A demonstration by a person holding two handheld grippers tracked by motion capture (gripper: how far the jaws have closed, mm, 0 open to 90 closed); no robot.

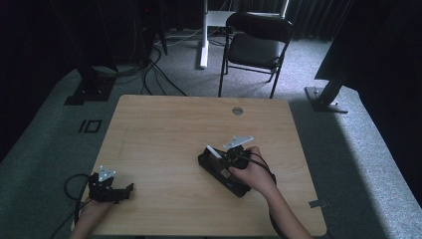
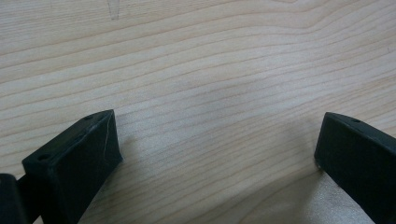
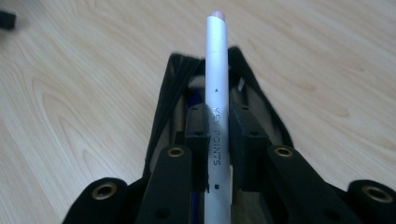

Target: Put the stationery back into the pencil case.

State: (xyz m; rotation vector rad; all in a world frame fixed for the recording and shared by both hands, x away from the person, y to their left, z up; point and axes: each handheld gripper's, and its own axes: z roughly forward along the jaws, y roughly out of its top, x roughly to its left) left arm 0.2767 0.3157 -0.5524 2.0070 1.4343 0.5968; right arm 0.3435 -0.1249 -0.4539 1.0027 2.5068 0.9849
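My right gripper (image 1: 221,158) (image 3: 218,128) is shut on a white pen (image 1: 214,151) (image 3: 217,74) with grey lettering along its barrel. The pen runs lengthwise between the pads and sticks out beyond the fingertips. Right under it lies an open black pencil case (image 1: 238,188) (image 3: 164,102), with the jaws down inside its opening. Something blue shows inside the case. At the table's near left corner my left gripper (image 1: 124,193) (image 2: 219,144) rests open, its jaws wide apart over bare wood with nothing between them.
The light wooden table (image 1: 164,129) has a round cable hole (image 1: 237,110) near its far edge. A black folding chair (image 1: 256,42) stands on the grey carpet beyond the table. Dark frame posts and cables sit at both far sides.
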